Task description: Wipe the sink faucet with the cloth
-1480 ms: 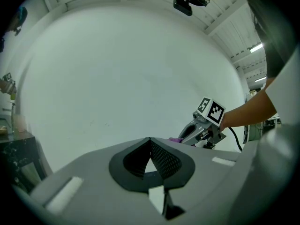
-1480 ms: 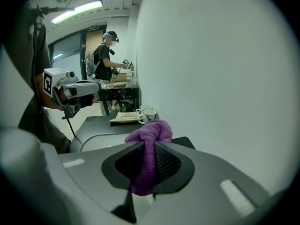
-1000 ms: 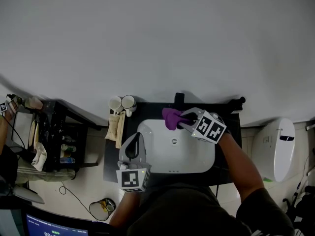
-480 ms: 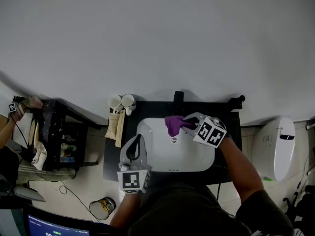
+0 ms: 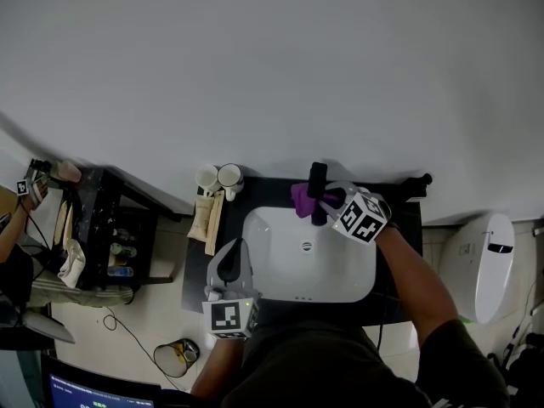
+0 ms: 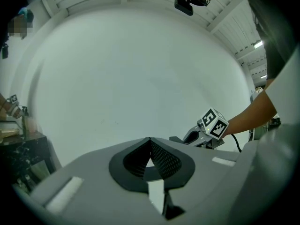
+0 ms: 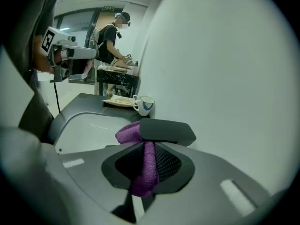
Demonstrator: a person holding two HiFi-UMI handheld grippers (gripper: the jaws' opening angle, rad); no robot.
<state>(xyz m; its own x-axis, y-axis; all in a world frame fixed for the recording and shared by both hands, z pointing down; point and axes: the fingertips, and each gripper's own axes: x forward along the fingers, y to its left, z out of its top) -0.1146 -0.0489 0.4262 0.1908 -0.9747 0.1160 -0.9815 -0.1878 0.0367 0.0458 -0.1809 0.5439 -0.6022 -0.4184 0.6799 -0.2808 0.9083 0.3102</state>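
Two white mugs (image 5: 229, 176) stand at the back left corner of your dark counter (image 5: 192, 283), with a beige folded towel (image 5: 204, 218) along its left edge. A black shelf unit (image 5: 110, 232) stands to your left and a white toilet (image 5: 486, 262) to your right.

dark counter (image 5: 194, 266) | white sink (image 5: 272, 253) set in it | two mugs (image 5: 229, 175), beige towel (image 5: 206, 215) at left end

A bathroom corner mocked up inside a larger workroom: a white sink (image 5: 280, 262) with a black faucet (image 5: 317, 185) set in a dark surface (image 5: 197, 279) against a plain white wall, and a toilet (image 5: 484, 266) to the right. On the left are a cluttered rack (image 5: 110, 236), floor cables and a monitor (image 5: 93, 393). Further off, a person (image 7: 110, 36) works at another bench.
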